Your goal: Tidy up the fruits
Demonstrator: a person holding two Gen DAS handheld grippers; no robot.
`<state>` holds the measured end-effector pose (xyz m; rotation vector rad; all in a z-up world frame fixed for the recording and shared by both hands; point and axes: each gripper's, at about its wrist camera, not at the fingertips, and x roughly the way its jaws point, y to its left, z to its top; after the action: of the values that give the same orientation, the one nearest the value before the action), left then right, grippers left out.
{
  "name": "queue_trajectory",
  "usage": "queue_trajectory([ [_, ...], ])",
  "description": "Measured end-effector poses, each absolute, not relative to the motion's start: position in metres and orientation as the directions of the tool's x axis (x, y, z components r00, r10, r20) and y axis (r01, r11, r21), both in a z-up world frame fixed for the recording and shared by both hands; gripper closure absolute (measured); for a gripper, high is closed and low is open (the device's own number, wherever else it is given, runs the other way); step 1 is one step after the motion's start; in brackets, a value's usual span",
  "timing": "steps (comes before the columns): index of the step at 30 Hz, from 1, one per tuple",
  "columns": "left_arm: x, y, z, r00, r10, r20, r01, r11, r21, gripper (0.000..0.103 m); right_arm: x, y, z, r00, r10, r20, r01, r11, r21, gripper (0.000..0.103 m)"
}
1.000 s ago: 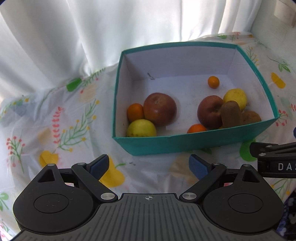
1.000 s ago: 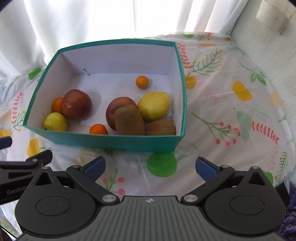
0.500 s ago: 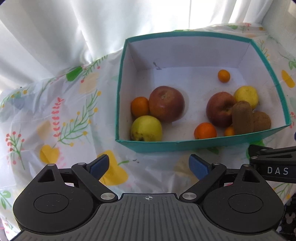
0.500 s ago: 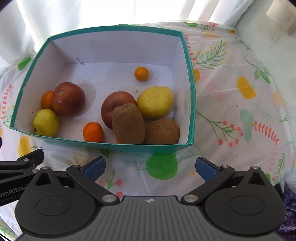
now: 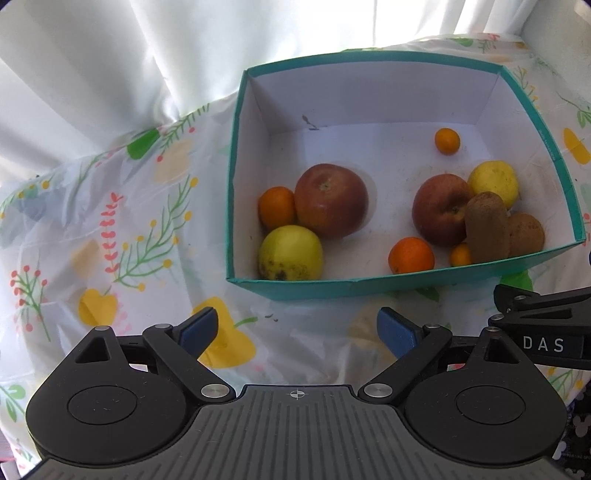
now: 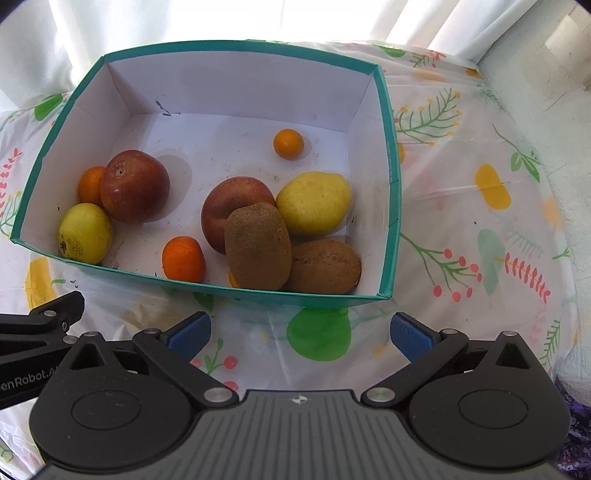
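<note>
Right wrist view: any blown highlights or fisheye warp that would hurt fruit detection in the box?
Right wrist view: curtain blown out to white; teal box edges bow from the fisheye; kiwi and the other fruit stay sharp and evenly lit, with soft shadows. Left wrist view: curtain bright but its folds are readable; the box walls bow too; fruit in focus.

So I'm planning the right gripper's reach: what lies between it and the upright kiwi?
In the right wrist view, only the box's teal front wall and bare floral cloth separate the open right gripper from the kiwi.
</note>
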<state>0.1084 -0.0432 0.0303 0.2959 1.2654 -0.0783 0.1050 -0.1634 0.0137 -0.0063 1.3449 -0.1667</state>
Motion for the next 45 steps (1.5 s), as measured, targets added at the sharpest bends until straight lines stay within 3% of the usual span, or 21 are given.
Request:
queue_trajectory([
  [45,0.112,-0.052,0.018,0.265,0.085,-0.961,0.265,0.951,0.157,0.006,0.106,-0.169,-0.001,0.175,-0.148,-0.973,0.124,0.984,-0.127,0.0],
])
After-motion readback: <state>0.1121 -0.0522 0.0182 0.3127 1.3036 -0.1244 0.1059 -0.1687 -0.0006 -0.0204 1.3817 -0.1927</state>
